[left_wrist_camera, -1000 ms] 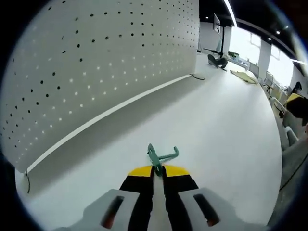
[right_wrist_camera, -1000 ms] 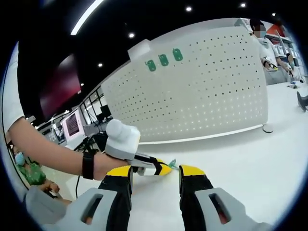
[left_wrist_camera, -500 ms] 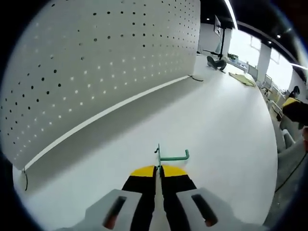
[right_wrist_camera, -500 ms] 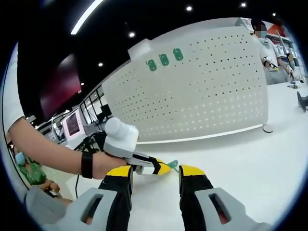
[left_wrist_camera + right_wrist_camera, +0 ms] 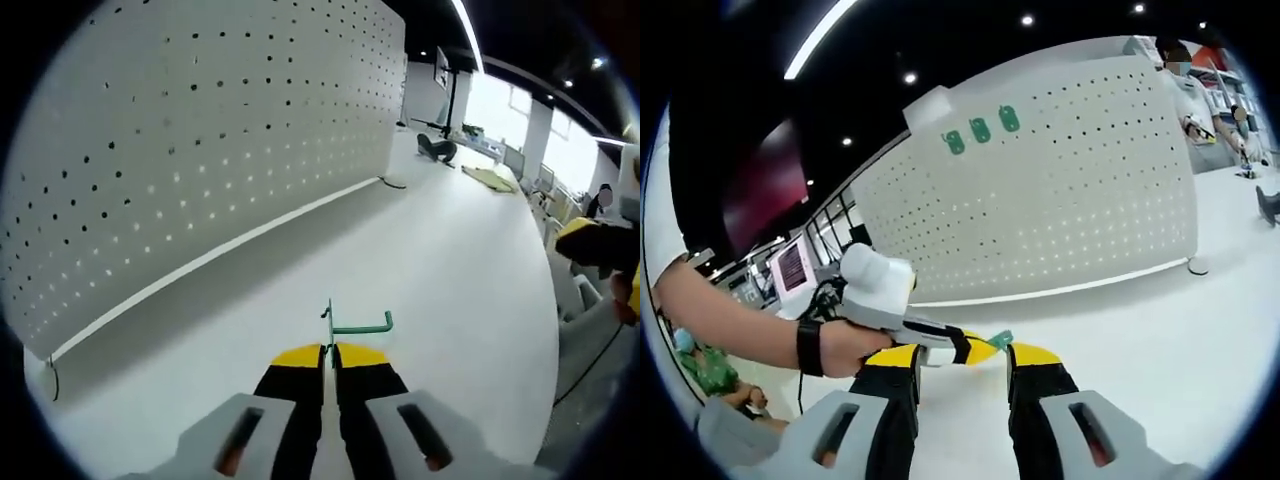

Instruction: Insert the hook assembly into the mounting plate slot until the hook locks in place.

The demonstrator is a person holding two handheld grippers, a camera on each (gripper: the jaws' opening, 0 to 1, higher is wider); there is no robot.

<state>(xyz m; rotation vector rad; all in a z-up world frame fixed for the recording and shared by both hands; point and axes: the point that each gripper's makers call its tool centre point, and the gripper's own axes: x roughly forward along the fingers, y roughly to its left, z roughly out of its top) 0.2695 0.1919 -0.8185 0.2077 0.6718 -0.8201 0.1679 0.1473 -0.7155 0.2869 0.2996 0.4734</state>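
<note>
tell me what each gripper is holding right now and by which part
The left gripper is shut on the green hook, pinching the lower end of its upright stem; the bent arm sticks out free. The right gripper is open and holds nothing.

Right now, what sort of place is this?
Probably an open workshop or lab: a big white pegboard stands on a white worktable, with ceiling strip lights and a monitor behind.

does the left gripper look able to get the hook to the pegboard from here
Probably yes. The left gripper is shut on the green hook, and bare white table lies between it and the pegboard. The open right gripper is off to the side.
</note>
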